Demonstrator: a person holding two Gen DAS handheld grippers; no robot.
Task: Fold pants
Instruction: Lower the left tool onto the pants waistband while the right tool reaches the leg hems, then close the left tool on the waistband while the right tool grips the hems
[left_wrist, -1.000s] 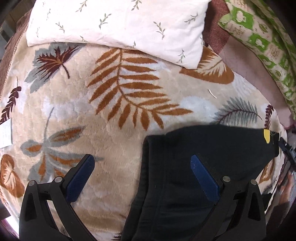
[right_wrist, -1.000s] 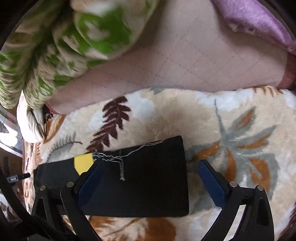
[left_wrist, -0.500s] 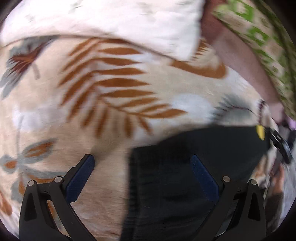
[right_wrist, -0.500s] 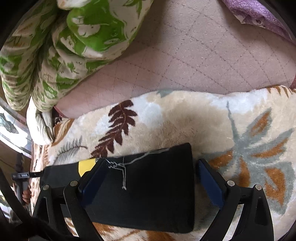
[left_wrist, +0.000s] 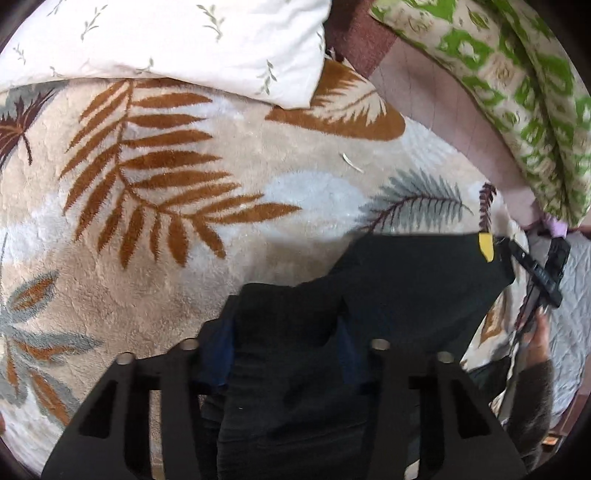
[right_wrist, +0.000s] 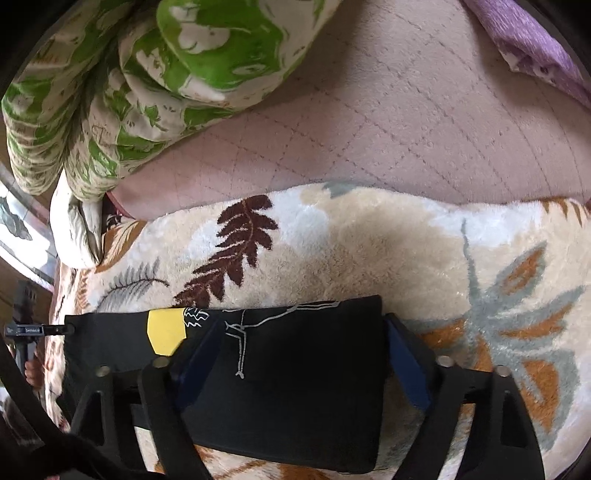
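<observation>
I had the black pants (left_wrist: 406, 280) lying flat on the leaf-patterned plush blanket (left_wrist: 184, 229), their yellow tag (right_wrist: 166, 330) toward the far edge. My left gripper (left_wrist: 286, 354) had just been closing — its blue pads bunched a raised fold of the dark cloth between them, pinching it. My right gripper (right_wrist: 295, 354) had been narrowing too, straddling the pants' end near the white drawstring (right_wrist: 242, 332); the right-hand pad sat against the cloth's edge, but whether both pads pressed I couldn't tell. A white pillow (left_wrist: 166, 40) and a green-printed quilt (right_wrist: 122, 85) lay beyond
</observation>
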